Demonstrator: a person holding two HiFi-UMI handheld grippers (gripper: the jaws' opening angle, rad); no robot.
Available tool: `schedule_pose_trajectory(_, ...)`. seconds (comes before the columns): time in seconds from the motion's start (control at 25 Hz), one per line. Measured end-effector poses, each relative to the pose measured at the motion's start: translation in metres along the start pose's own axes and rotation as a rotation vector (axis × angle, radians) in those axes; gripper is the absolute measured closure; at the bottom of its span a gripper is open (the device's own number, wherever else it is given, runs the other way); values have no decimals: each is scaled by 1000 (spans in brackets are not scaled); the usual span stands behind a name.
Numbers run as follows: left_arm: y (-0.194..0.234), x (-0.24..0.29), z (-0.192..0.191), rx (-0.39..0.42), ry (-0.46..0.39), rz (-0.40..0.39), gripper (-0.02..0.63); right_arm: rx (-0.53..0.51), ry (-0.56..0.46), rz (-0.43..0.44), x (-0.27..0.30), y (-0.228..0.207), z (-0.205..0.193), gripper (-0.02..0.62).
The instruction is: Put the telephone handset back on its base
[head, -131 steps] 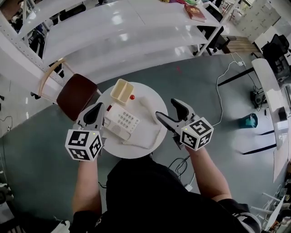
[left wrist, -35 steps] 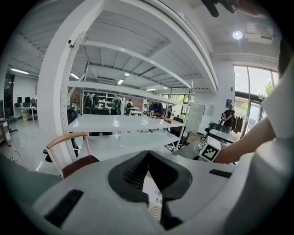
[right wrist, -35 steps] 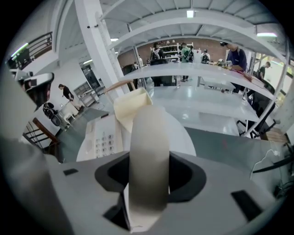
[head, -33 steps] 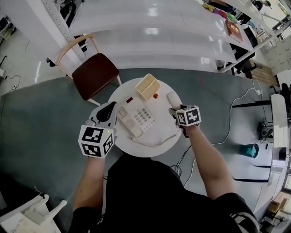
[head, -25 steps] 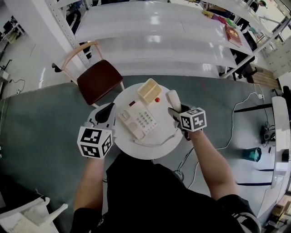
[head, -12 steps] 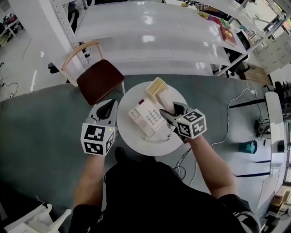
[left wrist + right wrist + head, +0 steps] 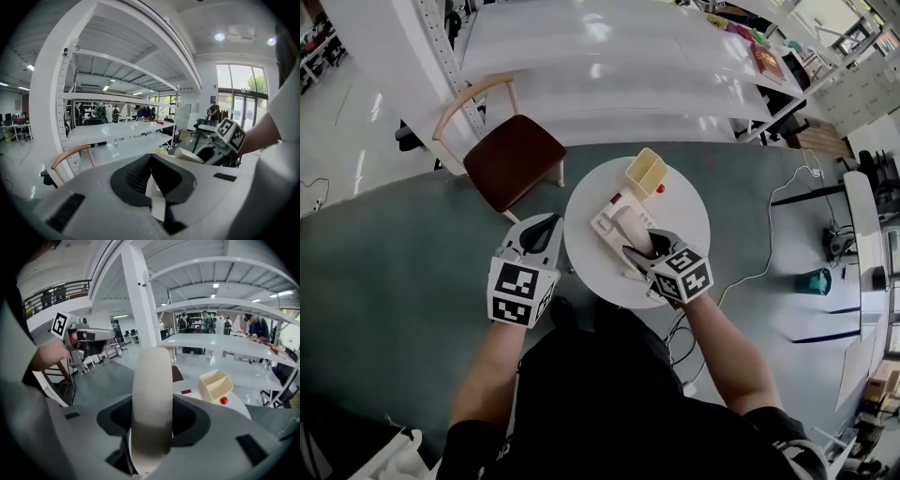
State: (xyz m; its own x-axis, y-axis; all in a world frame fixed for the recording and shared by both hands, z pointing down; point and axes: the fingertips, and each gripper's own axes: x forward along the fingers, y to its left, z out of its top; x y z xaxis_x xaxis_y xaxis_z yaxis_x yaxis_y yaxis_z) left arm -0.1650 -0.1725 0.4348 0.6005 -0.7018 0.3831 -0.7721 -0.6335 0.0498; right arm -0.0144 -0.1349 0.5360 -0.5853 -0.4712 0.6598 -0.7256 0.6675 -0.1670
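Item: telephone handset (image 7: pixel 151 399), cream, held upright and clamped across its middle between the jaws of the right gripper (image 7: pixel 641 251). It sits directly over the telephone base (image 7: pixel 607 214), roughly along the base's length; whether the two touch cannot be told. Base: on the round white table (image 7: pixel 680 217), near a cream open box (image 7: pixel 645 172) and a small red ball (image 7: pixel 662 188). Left gripper (image 7: pixel 547 228): jaws together, nothing between them, held just off the table's left edge, apart from the phone. Wooden chair (image 7: pixel 514 159): beyond the table, not involved. Step in hand, as judged: carrying and aligning the handset above its cradle. Next move calls for lowering it squarely so both ends seat in the cradle recesses, then parting the right jaws.
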Motion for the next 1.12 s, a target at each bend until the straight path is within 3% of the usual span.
schedule_pose_trajectory(0.28, 13, 6, -23, -75, 33, 7, 597, -17, 89, 38, 34, 8, -32, 387)
schedule_pose_trajectory(0.56, 16, 20, -44, -127, 70, 15, 597, -21, 144, 25, 58, -8, -56, 387)
schedule_pose_trajectory(1.12, 16, 30, -54, -137, 98, -2, 597, -15, 222, -34, 92, -29, -89, 387)
